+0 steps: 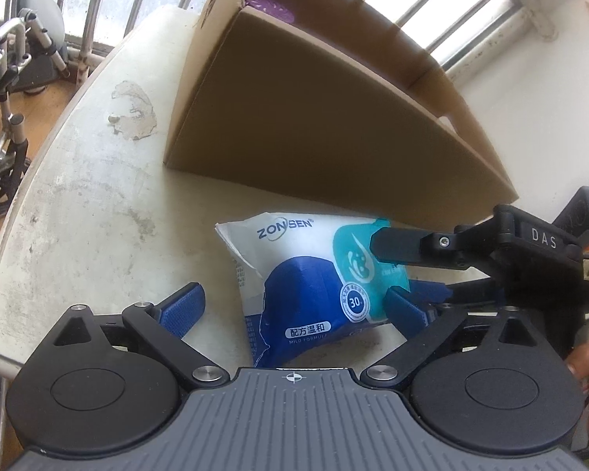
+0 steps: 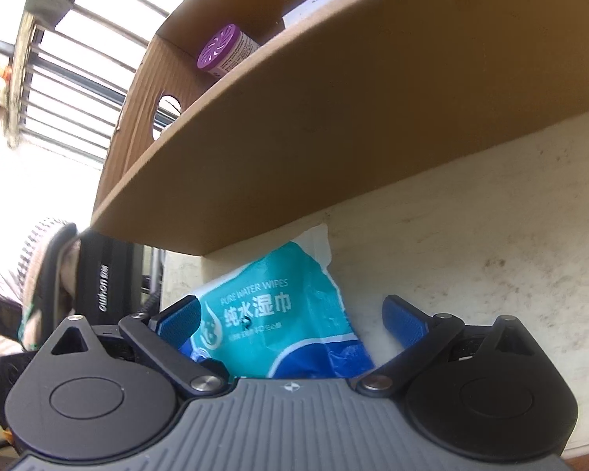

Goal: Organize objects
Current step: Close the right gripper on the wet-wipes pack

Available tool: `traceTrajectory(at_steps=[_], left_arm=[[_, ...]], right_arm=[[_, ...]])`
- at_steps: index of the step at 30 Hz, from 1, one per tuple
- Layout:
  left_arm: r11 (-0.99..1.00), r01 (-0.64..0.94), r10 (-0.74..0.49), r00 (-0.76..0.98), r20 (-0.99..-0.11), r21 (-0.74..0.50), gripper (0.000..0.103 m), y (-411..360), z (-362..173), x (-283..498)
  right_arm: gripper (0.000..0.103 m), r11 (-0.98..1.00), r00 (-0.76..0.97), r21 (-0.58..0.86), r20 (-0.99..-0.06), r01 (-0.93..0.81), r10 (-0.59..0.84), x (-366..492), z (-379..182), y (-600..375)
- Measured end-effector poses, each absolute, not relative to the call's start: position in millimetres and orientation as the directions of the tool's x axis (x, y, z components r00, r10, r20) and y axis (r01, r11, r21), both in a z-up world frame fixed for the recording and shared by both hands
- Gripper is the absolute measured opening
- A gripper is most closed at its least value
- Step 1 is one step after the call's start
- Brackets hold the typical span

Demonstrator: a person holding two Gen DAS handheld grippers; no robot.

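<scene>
Wet-wipe pack on the worktop before the cardboard box

Left wrist view: a white, teal and blue wipes pack (image 1: 314, 282) marked 30 lies on the scuffed white worktop (image 1: 78, 196) beside the cardboard box (image 1: 314, 125); the left gripper (image 1: 294, 306) has fingers apart around it, and the right gripper (image 1: 412, 271) reaches in, its lower finger partly hidden. Right wrist view: the pack (image 2: 271, 306) sits between spread fingers (image 2: 176, 320), its lower end cut off; a purple-lidded jar (image 2: 224, 53) sits in the box (image 2: 353, 117).

Blue-teal-white wipes pack (image 1: 318, 274) (brown box (image 1: 314, 125)).
</scene>
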State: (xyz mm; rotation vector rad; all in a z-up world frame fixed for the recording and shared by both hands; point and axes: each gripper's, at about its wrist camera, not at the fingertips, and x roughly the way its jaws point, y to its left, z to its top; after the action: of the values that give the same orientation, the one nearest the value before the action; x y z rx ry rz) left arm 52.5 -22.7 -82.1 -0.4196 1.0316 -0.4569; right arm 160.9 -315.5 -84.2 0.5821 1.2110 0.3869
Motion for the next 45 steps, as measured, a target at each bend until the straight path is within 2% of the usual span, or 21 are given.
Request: traceTrajectory(at_steps=[9,21,24,28,40,45], left_arm=[[0.825,0.217,-0.561,0.42,-0.713,-0.522,0.085,-35,-78,54],[0.803,0.172,-0.587,0.394,-0.707,-0.57,0.077,-32,-74,52],[0.79,0.183,-0.607,0.371,-0.703,-0.586,0.077,-33,-72,45],[0.793,0.225,-0.608,0.338,-0.718,-0.566,0.082,-41,-71,41],[0.849,0.362,-0.502,0.333,-0.798,-0.384,0.083,-68,-70,43],[0.862,0.342,-0.483,0.337,-0.808,-0.373,0.084,-71,-75,44]], right_arm=[[0.087,0.785,0.3,0.618,-0.742,-0.04,0.599,166,-83,-317],[0.072,0.719,0.274,0.693,-0.683,-0.053,0.678,165,-84,-338],[0.071,0.714,0.257,0.698,-0.68,-0.058,0.686,163,-86,-326],[0.071,0.727,0.247,0.683,-0.695,-0.067,0.676,159,-85,-330],[0.076,0.721,0.221,0.687,-0.692,-0.091,0.687,160,-89,-328],[0.077,0.715,0.222,0.693,-0.686,-0.089,0.693,161,-91,-328]])
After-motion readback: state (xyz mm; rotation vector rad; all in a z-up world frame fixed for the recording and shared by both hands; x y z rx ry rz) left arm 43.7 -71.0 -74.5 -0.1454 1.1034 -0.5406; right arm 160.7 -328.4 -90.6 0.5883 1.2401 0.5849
